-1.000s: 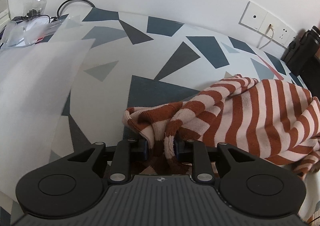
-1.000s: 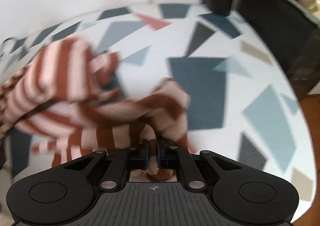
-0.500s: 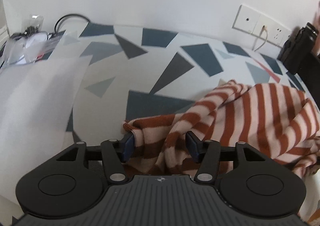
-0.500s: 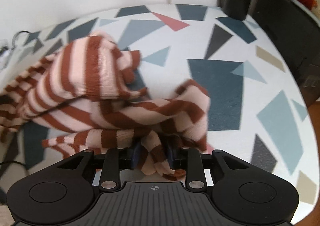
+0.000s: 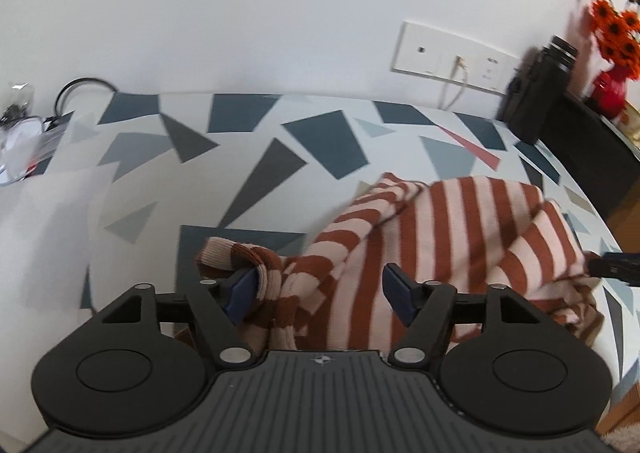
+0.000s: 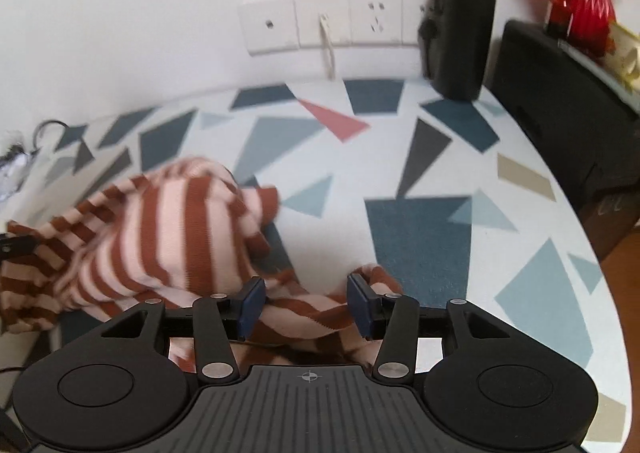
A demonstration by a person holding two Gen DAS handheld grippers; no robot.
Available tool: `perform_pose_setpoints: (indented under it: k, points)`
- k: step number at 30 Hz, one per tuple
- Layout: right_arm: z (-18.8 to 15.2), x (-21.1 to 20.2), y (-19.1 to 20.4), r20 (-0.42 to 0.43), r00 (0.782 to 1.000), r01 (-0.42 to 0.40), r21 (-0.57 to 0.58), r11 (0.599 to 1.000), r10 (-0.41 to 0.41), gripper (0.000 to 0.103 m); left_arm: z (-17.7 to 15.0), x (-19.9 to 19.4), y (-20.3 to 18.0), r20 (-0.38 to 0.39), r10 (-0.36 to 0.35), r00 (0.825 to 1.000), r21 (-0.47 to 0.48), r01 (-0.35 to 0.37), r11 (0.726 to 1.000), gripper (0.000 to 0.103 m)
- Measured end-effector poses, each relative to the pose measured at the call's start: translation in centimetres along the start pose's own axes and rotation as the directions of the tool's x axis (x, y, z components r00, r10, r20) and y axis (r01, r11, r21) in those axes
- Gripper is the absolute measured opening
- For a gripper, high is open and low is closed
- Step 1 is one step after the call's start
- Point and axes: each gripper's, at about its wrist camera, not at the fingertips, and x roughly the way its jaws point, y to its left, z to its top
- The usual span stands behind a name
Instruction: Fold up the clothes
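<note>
One striped sweater lies bunched on the patterned table; two grippers angle down over it. Left gripper and right gripper are both opening, sweater folds loose between their jaws; neither grips.

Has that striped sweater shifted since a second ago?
Yes. The striped sweater has dropped away from the camera toward the patterned tablecloth, as the left gripper opens.

No legible text, labels, brands or numbers in either view. Only a small crosshair mark at 6 o'clock on each gripper body.
</note>
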Motion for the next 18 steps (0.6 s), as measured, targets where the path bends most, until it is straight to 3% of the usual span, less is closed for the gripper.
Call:
perform_pose_setpoints:
  k: [2,6,13,18]
  points:
    - [-0.8,1.5,-0.3,-0.061,0.998,0.002,0.013,1.000,-0.001,0.040,-0.2,0.2,-0.2,-0.009,0.007,1.000,0.008,-0.007,1.000,0.070]
    - [-2.5,2.2,0.4,-0.082,0.997,-0.018,-0.006,1.000,0.018,0.041,-0.7,0.7,0.2,-0.040,0.018,0.999,-0.007,-0.019,1.000,0.070]
    - [-3.3,2.5,3.3,-0.191,0.976,-0.108,0.007,0.994,0.107,0.040,-1.8,1.2,0.6,-0.079,0.015,0.997,-0.015,-0.016,1.000,0.073]
    - [-3.7,2.4,6.0,-0.204,0.964,-0.179,-0.026,0.984,0.170,0.040,-1.8,1.1,0.1,-0.071,-0.004,0.997,-0.013,0.003,1.000,0.081]
